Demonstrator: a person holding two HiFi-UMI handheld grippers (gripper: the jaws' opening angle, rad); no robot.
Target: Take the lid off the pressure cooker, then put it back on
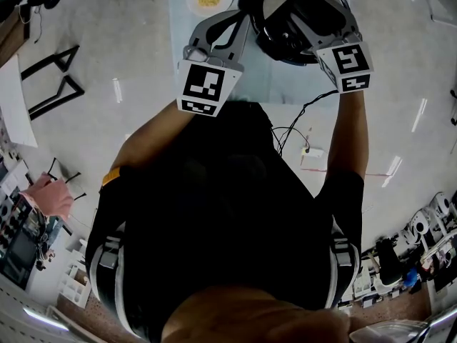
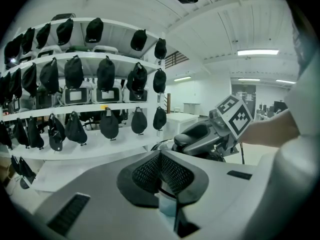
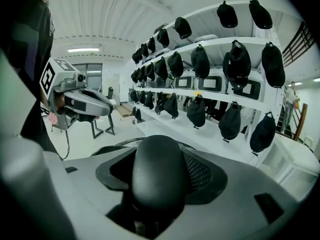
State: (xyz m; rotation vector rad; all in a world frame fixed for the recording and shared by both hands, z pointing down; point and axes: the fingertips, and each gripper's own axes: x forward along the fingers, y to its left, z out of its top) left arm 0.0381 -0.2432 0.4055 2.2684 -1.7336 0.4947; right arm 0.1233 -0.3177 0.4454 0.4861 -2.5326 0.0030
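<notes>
Clamping the black handle (image 3: 159, 166) of the lid (image 1: 289, 2), the right tool (image 3: 162, 184) holds it over the table (image 1: 278, 84); the left tool (image 2: 161, 176), closed tight, apparently pinches its thin rim (image 1: 265, 41).

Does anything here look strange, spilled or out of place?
Nothing looks spilled. Only the lid stands out: right gripper shut on its handle, left gripper pinching its rim, and no cooker pot shows under it.

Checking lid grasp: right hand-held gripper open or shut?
Shut. The right hand-held gripper clamps the black rounded lid knob between its pads, per right gripper view.
</notes>
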